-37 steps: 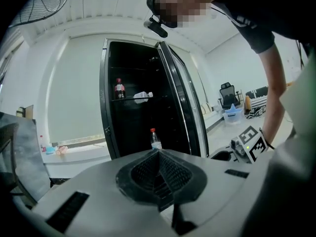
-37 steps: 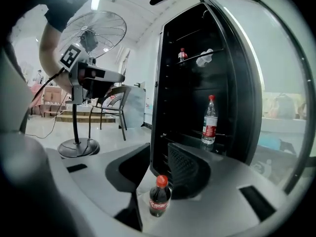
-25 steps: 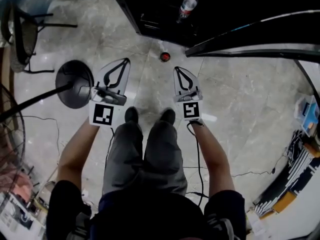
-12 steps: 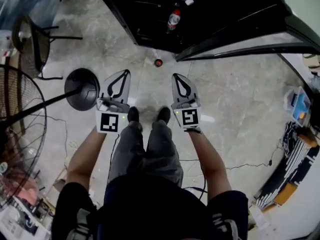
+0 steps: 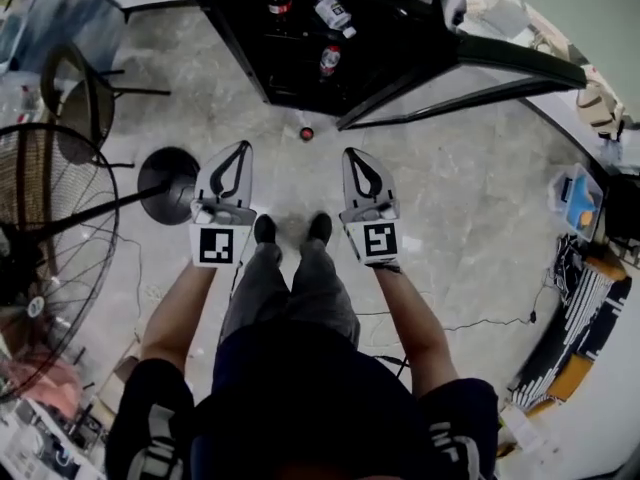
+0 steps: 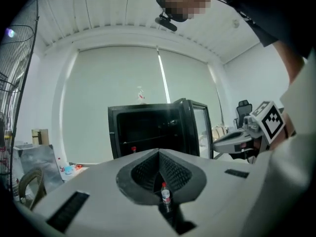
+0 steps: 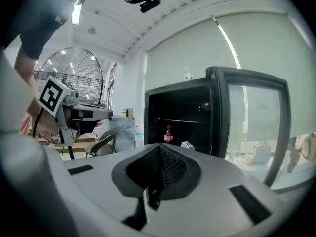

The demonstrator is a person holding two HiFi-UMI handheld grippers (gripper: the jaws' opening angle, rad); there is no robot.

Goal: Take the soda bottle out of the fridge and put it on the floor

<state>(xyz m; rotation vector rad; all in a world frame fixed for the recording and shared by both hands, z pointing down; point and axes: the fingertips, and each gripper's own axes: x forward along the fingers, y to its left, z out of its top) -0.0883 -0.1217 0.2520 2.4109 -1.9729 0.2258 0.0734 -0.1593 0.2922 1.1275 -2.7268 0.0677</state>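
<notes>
The black fridge (image 5: 300, 38) stands open in front of me. A dark soda bottle (image 5: 278, 6) with a red cap stands on its shelf, also visible as the soda bottle (image 7: 168, 134) in the right gripper view. A white bottle (image 5: 333, 13) lies beside it, and a clear bottle (image 5: 329, 60) stands lower down. A small red-capped bottle (image 5: 306, 133) stands on the floor before the fridge. My left gripper (image 5: 243, 146) and right gripper (image 5: 352, 152) are both shut and empty, held side by side above my feet, well short of the fridge.
The fridge door (image 5: 470, 78) swings out to the right. A standing fan (image 5: 50, 228) with a round base (image 5: 168, 183) is at the left, with a chair (image 5: 75, 103) behind it. Boxes and clutter (image 5: 580, 198) line the right wall; cables lie on the floor.
The head view has swung upward, so more of the fridge's inside and the fan show. Both grippers stay shut and side by side.
</notes>
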